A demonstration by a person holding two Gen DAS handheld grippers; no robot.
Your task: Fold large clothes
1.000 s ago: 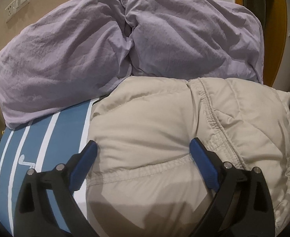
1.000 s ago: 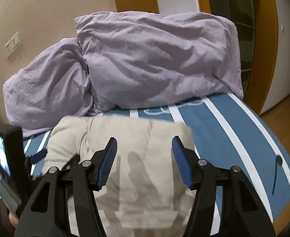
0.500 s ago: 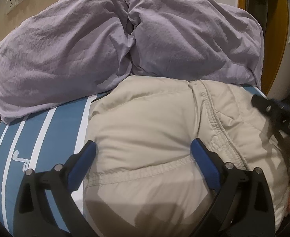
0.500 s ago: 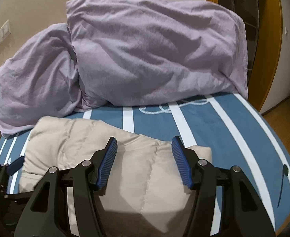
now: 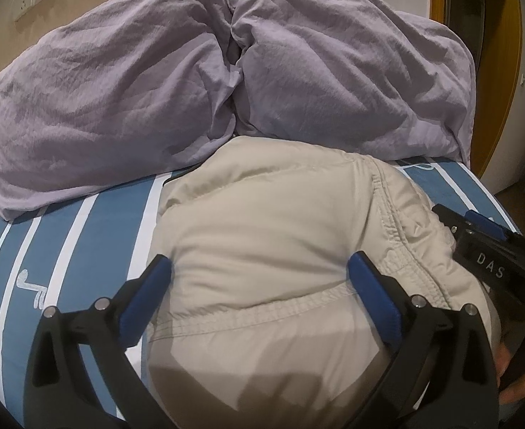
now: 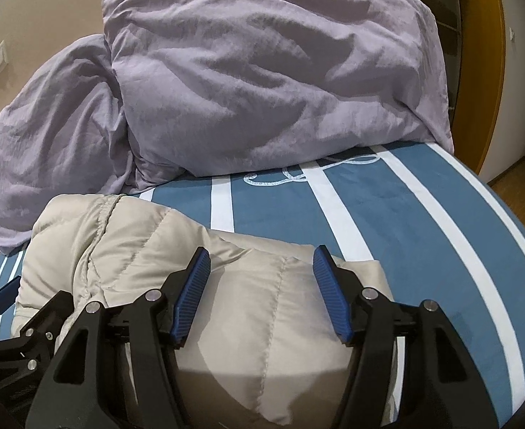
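A beige quilted puffer jacket [image 5: 262,243] lies folded in a thick bundle on the blue-and-white striped bed [image 5: 90,246]. My left gripper [image 5: 258,279] is open and sits low over the jacket's left part, its blue pads either side of a puffy fold. My right gripper [image 6: 260,279] is open over the jacket's right part [image 6: 248,314]. The right gripper also shows in the left wrist view [image 5: 491,246] at the jacket's right edge. The left gripper shows at the far left of the right wrist view [image 6: 8,293].
Two lilac pillows [image 5: 119,100] [image 6: 273,82] lean against the wall at the head of the bed, just behind the jacket. Bare striped sheet [image 6: 423,221] lies to the right. A wooden door frame [image 6: 484,71] and floor are at the right.
The right gripper has come down and forward onto the jacket beside the left one. The left gripper has edged forward a little. Both stay open.
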